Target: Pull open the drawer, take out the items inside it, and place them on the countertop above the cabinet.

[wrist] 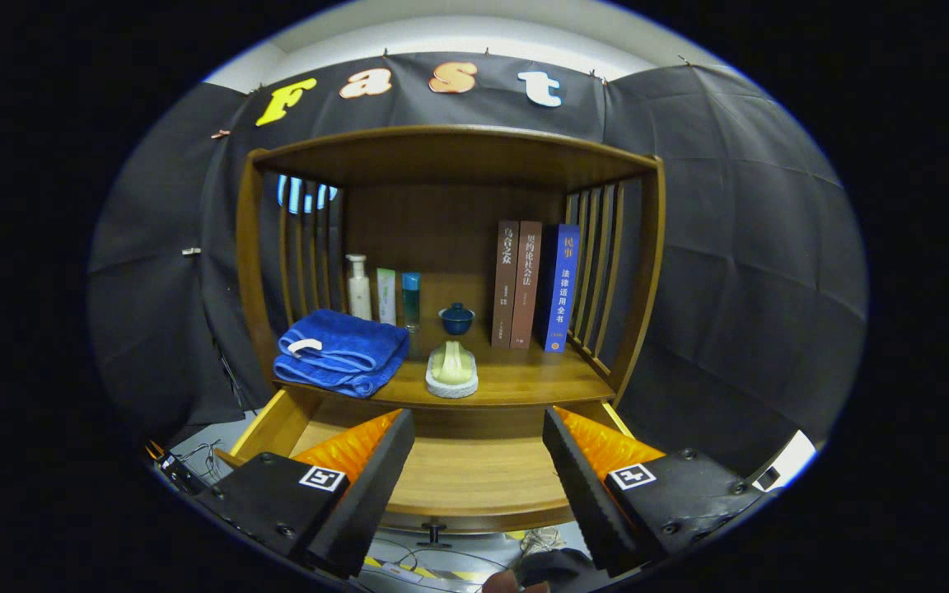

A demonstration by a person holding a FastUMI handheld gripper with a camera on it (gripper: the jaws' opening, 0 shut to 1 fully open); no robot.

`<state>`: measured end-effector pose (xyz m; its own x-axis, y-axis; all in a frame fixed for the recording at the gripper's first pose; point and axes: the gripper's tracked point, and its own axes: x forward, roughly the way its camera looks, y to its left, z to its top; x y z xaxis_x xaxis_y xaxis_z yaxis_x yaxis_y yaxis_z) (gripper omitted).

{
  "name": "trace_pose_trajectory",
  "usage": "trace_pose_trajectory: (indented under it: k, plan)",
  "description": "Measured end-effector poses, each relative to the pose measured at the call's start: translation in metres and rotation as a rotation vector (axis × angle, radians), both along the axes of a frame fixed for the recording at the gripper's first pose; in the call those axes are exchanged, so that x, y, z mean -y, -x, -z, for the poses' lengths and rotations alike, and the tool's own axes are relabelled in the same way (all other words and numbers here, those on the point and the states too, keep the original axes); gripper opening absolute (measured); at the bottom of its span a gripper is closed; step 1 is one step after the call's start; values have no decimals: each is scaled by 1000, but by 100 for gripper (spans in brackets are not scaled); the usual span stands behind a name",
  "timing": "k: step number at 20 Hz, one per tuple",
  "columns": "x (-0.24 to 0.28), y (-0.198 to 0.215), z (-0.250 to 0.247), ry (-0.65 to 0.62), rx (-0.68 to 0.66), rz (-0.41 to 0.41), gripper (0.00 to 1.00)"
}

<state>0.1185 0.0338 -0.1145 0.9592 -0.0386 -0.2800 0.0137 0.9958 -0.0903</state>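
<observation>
Wooden drawer (474, 473) beneath parted gripper (479, 461)

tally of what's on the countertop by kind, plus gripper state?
Books: 3
Bottles and tubes: 3
Blue towel: 1
Blue lidded cup: 1
Pale item on a small round dish: 1
Total: 9
The gripper is open over the pulled-out drawer.

My gripper (479, 461) fingers spread wide, hiding both front corners of open drawer (474, 473). Drawer's rear tucked under surface (524, 380) front edge, unseen. Small bottle (411, 301) base hidden behind blue towel (343, 350). Lidded cup (456, 319) partly behind soap dish (451, 371).
</observation>
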Motion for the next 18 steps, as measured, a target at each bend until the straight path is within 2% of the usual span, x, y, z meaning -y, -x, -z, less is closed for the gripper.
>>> trace_pose_trajectory:
  k: [7, 13, 18]
  plan:
    - [-20, 62, 73, -24, 115, -67, 100]
    - [-24, 63, 142, 7, 156, -84, 100]
    - [-31, 48, 177, 39, 169, -89, 99]
